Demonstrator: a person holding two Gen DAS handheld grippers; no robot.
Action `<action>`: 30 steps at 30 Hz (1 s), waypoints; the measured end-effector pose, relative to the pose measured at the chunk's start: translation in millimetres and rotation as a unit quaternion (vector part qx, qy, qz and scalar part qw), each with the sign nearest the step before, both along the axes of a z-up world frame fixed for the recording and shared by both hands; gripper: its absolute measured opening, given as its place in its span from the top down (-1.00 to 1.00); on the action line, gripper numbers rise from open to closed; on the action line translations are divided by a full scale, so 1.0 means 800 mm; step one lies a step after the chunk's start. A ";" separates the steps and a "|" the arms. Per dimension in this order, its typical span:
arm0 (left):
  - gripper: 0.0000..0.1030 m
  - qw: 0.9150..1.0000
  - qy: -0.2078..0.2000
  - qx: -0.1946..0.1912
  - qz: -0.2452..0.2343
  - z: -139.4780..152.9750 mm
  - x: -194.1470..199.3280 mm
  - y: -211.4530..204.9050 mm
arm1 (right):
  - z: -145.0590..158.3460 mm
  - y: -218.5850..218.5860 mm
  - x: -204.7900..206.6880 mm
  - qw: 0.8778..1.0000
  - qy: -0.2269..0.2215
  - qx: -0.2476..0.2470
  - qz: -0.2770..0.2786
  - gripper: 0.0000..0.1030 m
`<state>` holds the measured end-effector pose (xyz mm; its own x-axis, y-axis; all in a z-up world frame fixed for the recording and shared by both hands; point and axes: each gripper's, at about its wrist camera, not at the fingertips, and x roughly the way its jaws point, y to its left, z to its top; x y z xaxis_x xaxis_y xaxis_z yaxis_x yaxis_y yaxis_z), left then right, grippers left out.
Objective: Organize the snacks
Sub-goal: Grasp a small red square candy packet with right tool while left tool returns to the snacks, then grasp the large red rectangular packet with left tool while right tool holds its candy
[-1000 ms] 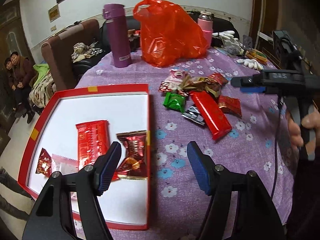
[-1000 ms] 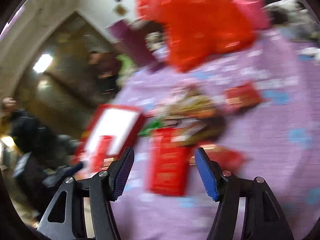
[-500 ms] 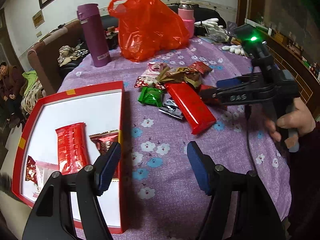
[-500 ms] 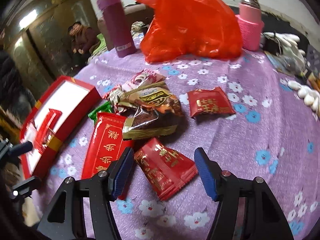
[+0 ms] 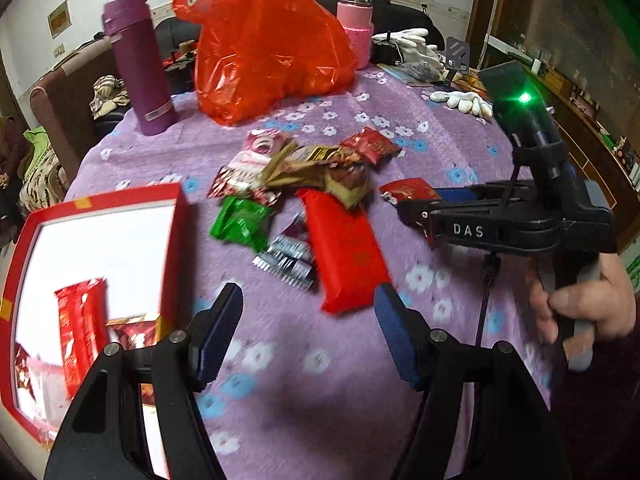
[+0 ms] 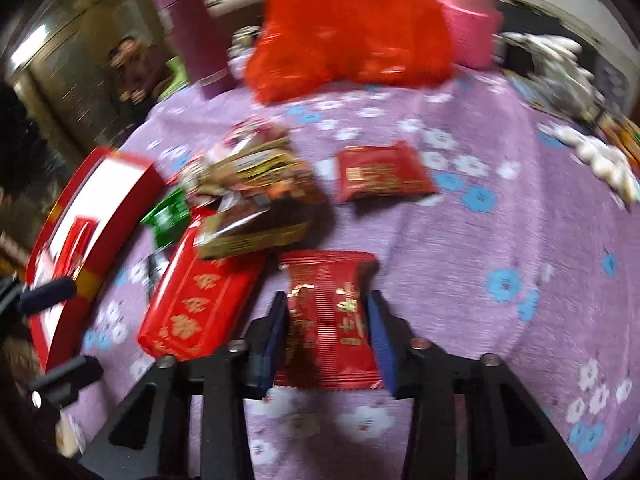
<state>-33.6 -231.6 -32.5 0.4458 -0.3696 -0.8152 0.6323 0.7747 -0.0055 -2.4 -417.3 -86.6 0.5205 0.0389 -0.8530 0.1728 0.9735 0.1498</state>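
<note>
Right gripper (image 6: 326,332) clamped a ribbed, crinkly red foil packet (image 6: 326,320), just right of the long glossy red bar (image 6: 200,304). Left gripper (image 5: 308,332) gaped wide, holding nothing (its view alone showed packets inside the red-rimmed box (image 5: 172,248), left of the bar).

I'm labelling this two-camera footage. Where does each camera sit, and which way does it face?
Left wrist: on the left claw, looking across the purple tablecloth at the snack pile; its open fingers, the right claw and right hand show.
Right wrist: on the right claw, low over a red snack packet between its fingers.
Shared: long red packet, red tray, orange bag.
</note>
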 end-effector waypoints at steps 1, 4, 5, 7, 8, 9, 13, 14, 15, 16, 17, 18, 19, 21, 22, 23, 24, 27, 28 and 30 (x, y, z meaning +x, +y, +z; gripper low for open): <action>-0.31 1.000 0.000 -0.001 -0.002 -0.001 0.000 -0.007 | 0.000 -0.012 0.000 1.000 -0.001 0.012 -0.019 0.27; -0.31 1.000 -0.001 0.014 -0.009 -0.009 0.003 -0.033 | 0.001 -0.034 -0.001 0.998 -0.005 0.034 -0.052 0.27; -0.31 1.000 -0.003 0.023 -0.013 -0.014 0.005 -0.043 | 0.001 -0.036 -0.001 0.998 -0.005 0.039 -0.055 0.27; -0.31 0.999 -0.010 0.043 -0.019 -0.023 0.011 -0.060 | 0.002 -0.037 -0.001 0.997 -0.005 0.044 -0.058 0.27; -0.31 0.998 -0.011 0.051 -0.019 -0.026 0.013 -0.064 | 0.002 -0.038 -0.002 0.997 -0.005 0.048 -0.060 0.27; -0.31 0.998 -0.008 0.055 -0.019 -0.030 0.017 -0.068 | 0.002 -0.039 -0.003 0.997 -0.006 0.054 -0.062 0.27; -0.31 0.997 -0.020 0.071 -0.015 -0.041 0.025 -0.076 | 0.003 -0.043 -0.006 0.995 -0.008 0.069 -0.068 0.26; -0.31 0.997 -0.027 0.076 -0.017 -0.043 0.024 -0.078 | 0.003 -0.044 -0.006 0.995 -0.008 0.071 -0.069 0.26; -0.31 0.996 -0.033 0.079 -0.019 -0.044 0.024 -0.079 | 0.002 -0.047 -0.004 0.995 -0.009 0.074 -0.070 0.26; -0.31 0.996 -0.039 0.080 -0.021 -0.046 0.023 -0.079 | 0.002 -0.048 -0.004 0.994 -0.009 0.077 -0.071 0.25; -0.32 0.995 -0.044 0.083 -0.023 -0.046 0.022 -0.080 | 0.002 -0.048 -0.003 0.994 -0.009 0.078 -0.072 0.25; -0.35 0.995 -0.049 0.088 -0.024 -0.048 0.021 -0.081 | 0.002 -0.049 -0.003 0.994 -0.009 0.079 -0.072 0.24; -0.44 0.993 -0.052 0.101 -0.025 -0.052 0.019 -0.083 | 0.001 -0.049 -0.002 0.994 -0.009 0.079 -0.073 0.24; -0.49 0.991 -0.064 0.115 -0.027 -0.055 0.014 -0.088 | 0.001 -0.049 -0.002 0.994 -0.009 0.078 -0.073 0.23; -0.52 0.991 -0.063 0.114 -0.028 -0.055 0.013 -0.088 | 0.001 -0.048 -0.002 0.994 -0.010 0.078 -0.074 0.23; -0.53 0.991 -0.063 0.115 -0.031 -0.055 0.012 -0.088 | 0.001 -0.049 -0.002 0.994 -0.010 0.079 -0.074 0.22; -0.53 0.991 -0.063 0.112 -0.030 -0.055 0.013 -0.087 | 0.001 -0.049 -0.002 0.994 -0.010 0.081 -0.075 0.22; -0.58 0.993 -0.065 0.100 -0.027 -0.057 0.018 -0.082 | 0.001 -0.050 -0.002 0.994 -0.011 0.083 -0.076 0.22; -0.58 0.993 -0.067 0.093 -0.029 -0.057 0.020 -0.080 | 0.001 -0.050 -0.002 0.994 -0.011 0.083 -0.077 0.22; -0.54 0.994 -0.062 0.081 -0.027 -0.058 0.026 -0.076 | 0.000 -0.050 -0.002 0.993 -0.011 0.085 -0.078 0.22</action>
